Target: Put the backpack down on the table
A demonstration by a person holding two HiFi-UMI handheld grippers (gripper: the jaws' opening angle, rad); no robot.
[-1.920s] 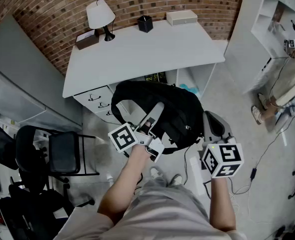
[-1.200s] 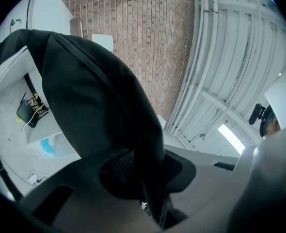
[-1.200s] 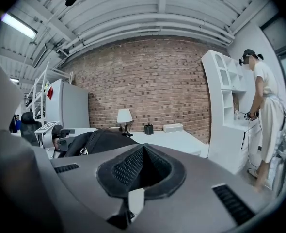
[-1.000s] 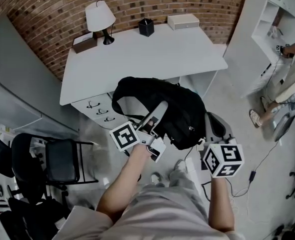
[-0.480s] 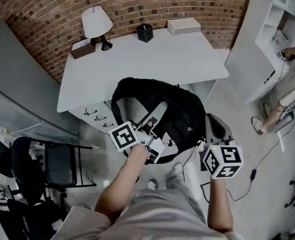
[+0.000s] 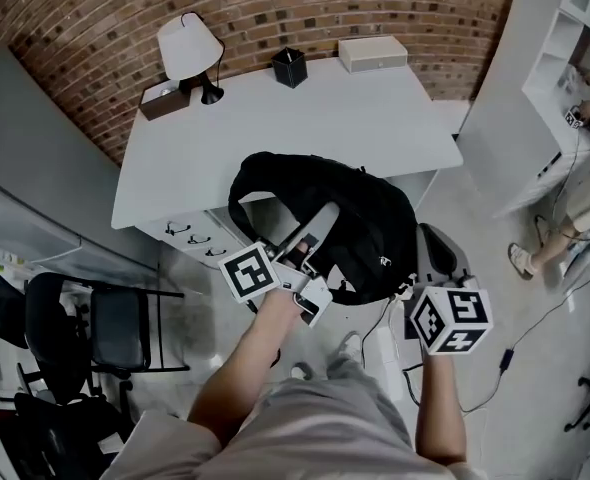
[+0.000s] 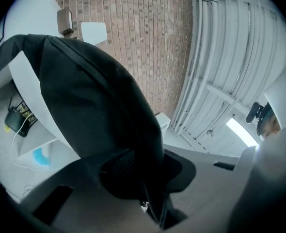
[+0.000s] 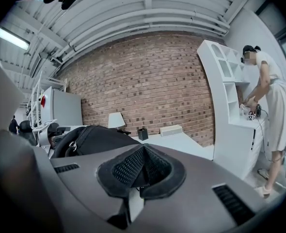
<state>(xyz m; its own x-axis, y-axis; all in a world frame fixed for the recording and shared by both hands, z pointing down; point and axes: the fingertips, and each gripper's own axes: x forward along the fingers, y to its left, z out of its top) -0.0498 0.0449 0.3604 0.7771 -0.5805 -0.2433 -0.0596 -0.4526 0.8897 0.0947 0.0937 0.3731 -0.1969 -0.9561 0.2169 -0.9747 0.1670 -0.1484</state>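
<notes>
The black backpack (image 6: 365,218) hangs in the air at the front edge of the white table (image 6: 295,118), its top overlapping that edge. My left gripper (image 6: 320,218) is shut on a black strap at the backpack's near side. In the left gripper view the backpack (image 7: 85,101) fills the left half and the strap runs down between the pads of the left gripper (image 7: 148,188). My right gripper (image 6: 432,236) sits against the backpack's right side. In the right gripper view the right gripper (image 8: 140,171) has its pads together, and the backpack (image 8: 85,137) lies left of them. Whether a thin strap is pinched there is unclear.
On the table's far edge stand a lamp (image 6: 190,43), a brown box (image 6: 162,98), a black cup (image 6: 288,68) and a white box (image 6: 373,53). A drawer unit (image 6: 195,230) sits under the table. A black chair (image 6: 105,328) is at left; a person (image 6: 585,208) stands by white shelves (image 6: 565,28).
The backpack and both grippers have moved together toward the table, and the backpack's top now overlaps the front edge more. Both grips look the same.
</notes>
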